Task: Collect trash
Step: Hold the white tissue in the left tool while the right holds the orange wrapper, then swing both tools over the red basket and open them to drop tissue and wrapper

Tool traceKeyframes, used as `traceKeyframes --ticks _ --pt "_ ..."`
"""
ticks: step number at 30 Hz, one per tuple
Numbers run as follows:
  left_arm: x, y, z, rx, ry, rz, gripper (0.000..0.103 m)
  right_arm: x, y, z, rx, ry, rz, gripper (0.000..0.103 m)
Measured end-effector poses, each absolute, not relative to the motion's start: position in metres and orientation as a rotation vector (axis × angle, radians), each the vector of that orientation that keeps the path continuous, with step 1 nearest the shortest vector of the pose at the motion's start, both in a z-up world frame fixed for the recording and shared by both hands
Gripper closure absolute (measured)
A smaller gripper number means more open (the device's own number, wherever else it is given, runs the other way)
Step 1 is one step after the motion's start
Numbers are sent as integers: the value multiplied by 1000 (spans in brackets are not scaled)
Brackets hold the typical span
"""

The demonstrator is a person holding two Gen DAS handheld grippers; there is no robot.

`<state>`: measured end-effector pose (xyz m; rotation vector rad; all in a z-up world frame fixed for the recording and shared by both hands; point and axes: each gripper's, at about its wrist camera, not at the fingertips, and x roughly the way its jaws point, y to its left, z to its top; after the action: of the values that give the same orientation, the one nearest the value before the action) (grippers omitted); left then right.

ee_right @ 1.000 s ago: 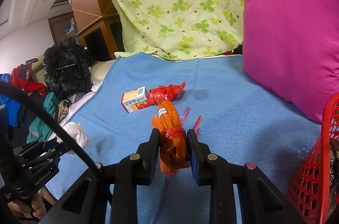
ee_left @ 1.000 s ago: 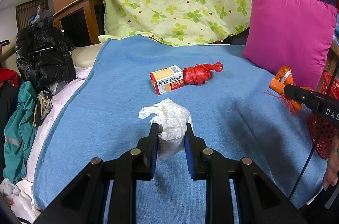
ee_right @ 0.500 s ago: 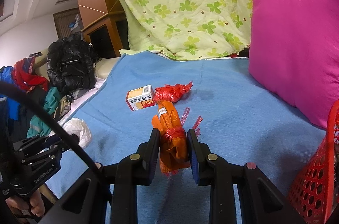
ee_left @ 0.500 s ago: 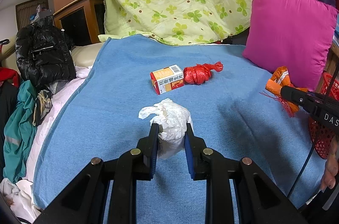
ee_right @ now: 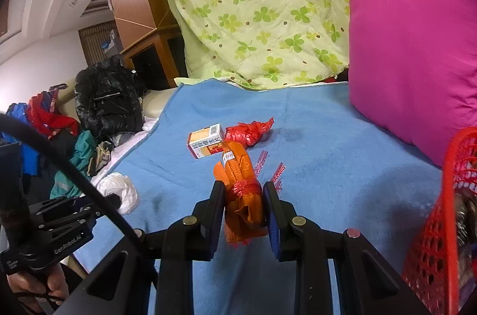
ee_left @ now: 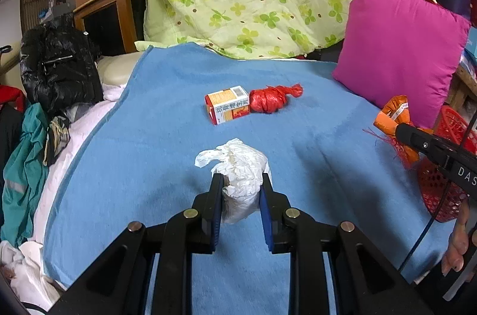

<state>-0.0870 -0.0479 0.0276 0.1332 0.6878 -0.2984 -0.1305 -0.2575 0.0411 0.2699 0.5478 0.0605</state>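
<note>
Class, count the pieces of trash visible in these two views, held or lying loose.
4: crumpled white tissue in left gripper; orange wrapper in right gripper; small box and red bag on blue blanket. Basket contents unclear.

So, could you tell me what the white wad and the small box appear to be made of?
White wad: looks like thin crumpled tissue or paper, matte, with fine wrinkles; thin plastic film is possible. Small box: printed cardboard, slightly glossy, with crisp folded edges and a barcode.

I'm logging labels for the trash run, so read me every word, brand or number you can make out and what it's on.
"GenRobot.AI": on the left gripper body, right wrist view.
"DAS", cut off at the frame edge: on the right gripper body, left wrist view.
Small carton: Chinese characters and a barcode, too small to read.
Orange packet: white sticker, unreadable.
</note>
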Motion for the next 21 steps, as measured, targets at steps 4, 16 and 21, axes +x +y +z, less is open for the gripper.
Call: traceKeyframes --ticks 4,16,21 --pt "-100 -49 41 137 690 -317 79 -156 -261 51 293 540 68 75" --pt "-169 -168 135 266 534 -663 79 -303 -357 114 313 440 -162 75" --pt "-195 -240 153 300 503 -859 76 -348 -417 120 370 434 -311 74"
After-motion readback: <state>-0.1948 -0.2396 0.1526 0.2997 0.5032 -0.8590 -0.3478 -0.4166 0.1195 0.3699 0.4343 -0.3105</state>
